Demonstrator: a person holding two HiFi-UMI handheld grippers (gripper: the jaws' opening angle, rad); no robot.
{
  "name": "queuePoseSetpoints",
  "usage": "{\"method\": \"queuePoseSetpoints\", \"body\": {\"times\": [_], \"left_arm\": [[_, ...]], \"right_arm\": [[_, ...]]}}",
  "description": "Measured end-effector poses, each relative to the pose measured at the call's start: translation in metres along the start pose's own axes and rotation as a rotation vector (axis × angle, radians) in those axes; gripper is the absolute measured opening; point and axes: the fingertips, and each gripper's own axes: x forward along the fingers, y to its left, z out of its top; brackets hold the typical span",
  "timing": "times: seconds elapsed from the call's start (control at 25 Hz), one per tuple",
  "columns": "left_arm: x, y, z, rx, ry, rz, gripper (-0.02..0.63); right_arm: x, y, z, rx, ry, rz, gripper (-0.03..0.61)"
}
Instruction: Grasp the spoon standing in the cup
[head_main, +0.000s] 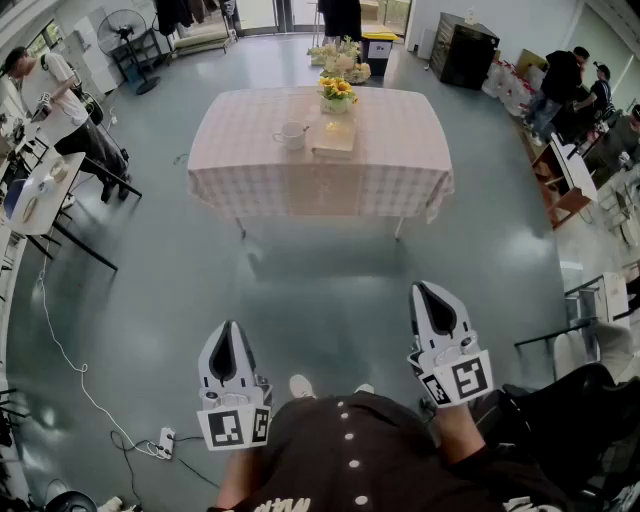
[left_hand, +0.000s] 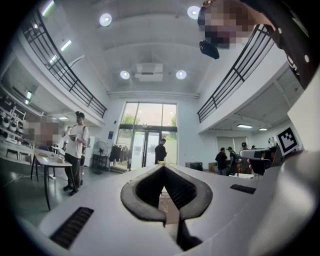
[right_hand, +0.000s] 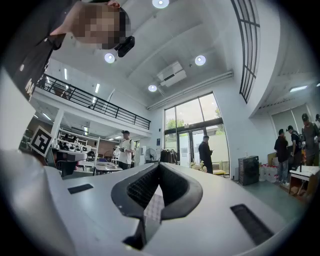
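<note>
A white cup (head_main: 291, 134) stands on the checked tablecloth of a table (head_main: 400, 180) far ahead of me; a spoon in it is too small to make out. Both grippers hang close to my body, well short of the table. My left gripper (head_main: 229, 326) is shut and holds nothing, its tips together in the left gripper view (left_hand: 164, 168). At the lower right of the head view my right gripper (head_main: 421, 288) is also shut and empty; the right gripper view (right_hand: 159, 165) shows its tips meeting, with a strip of checked cloth behind them.
On the table are a vase of yellow flowers (head_main: 338, 93) and a flat beige item (head_main: 334, 139). A desk (head_main: 40, 190) with people is at the left, chairs (head_main: 590, 310) and more people at the right. A power strip (head_main: 165, 440) and cable lie on the grey floor.
</note>
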Motion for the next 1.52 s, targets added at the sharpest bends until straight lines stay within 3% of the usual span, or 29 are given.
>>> {"method": "queuePoseSetpoints", "body": {"times": [1.04, 1.52], "left_arm": [[-0.002, 0.009, -0.003, -0.004, -0.006, -0.009, 0.009], [-0.004, 0.015, -0.006, -0.009, -0.005, -0.010, 0.009]], "right_arm": [[0.006, 0.009, -0.009, 0.030, 0.010, -0.007, 0.020], [0.012, 0.024, -0.009, 0.041, 0.020, 0.036, 0.190]]}}
